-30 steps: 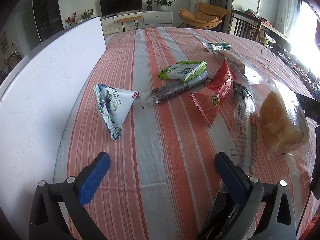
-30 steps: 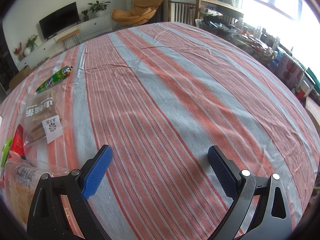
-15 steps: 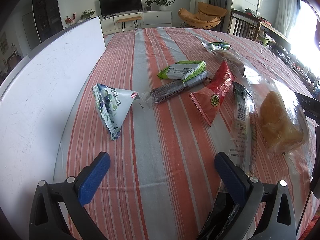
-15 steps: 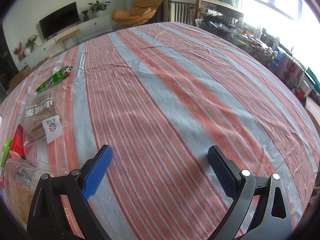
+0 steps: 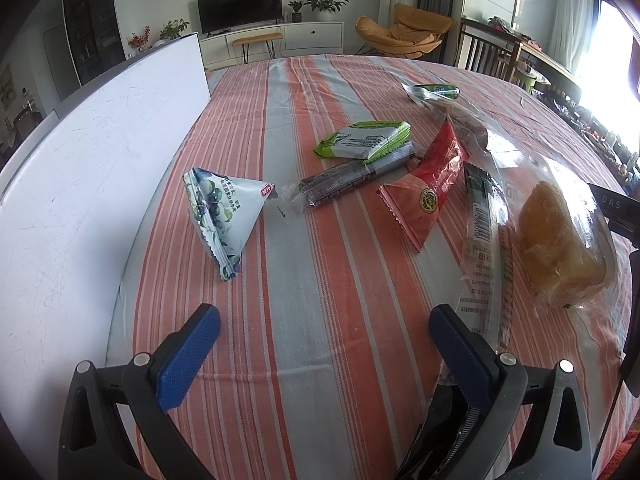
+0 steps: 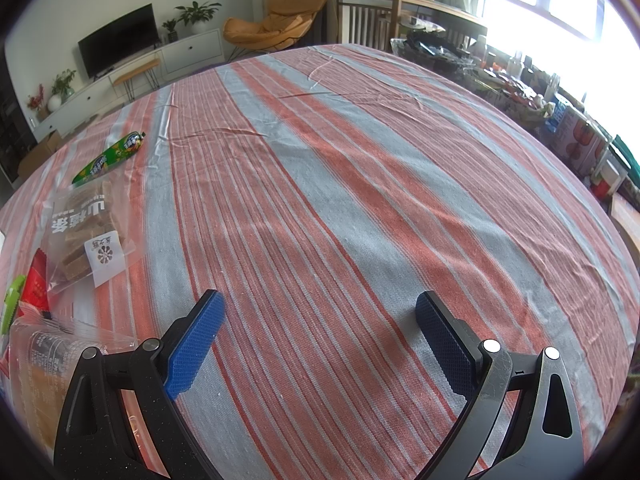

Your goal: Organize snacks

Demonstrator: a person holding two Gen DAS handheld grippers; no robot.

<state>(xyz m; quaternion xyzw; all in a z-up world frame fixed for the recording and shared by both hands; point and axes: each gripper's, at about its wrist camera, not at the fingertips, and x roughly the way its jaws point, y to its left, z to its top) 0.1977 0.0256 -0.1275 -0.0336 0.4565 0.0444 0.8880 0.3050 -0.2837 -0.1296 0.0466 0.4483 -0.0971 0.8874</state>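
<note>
Snacks lie on a striped tablecloth. In the left wrist view: a blue-white triangular pack [image 5: 222, 212], a dark stick pack [image 5: 348, 178], a green-white packet [image 5: 364, 140], a red packet [image 5: 430, 188], a long clear-wrapped bar [image 5: 480, 248] and a bagged bread roll [image 5: 560, 248]. My left gripper [image 5: 324, 334] is open and empty, short of them. In the right wrist view, a green sausage [image 6: 110, 158] and a clear bag of brown pieces [image 6: 86, 232] lie at the left. My right gripper [image 6: 318, 322] is open and empty over bare cloth.
A white board [image 5: 92, 168] stands along the table's left side. A green-tipped clear wrapper [image 5: 432, 92] lies further back. Chairs, a cluttered side table [image 6: 452, 52] and boxes [image 6: 576, 140] stand beyond the table's right edge.
</note>
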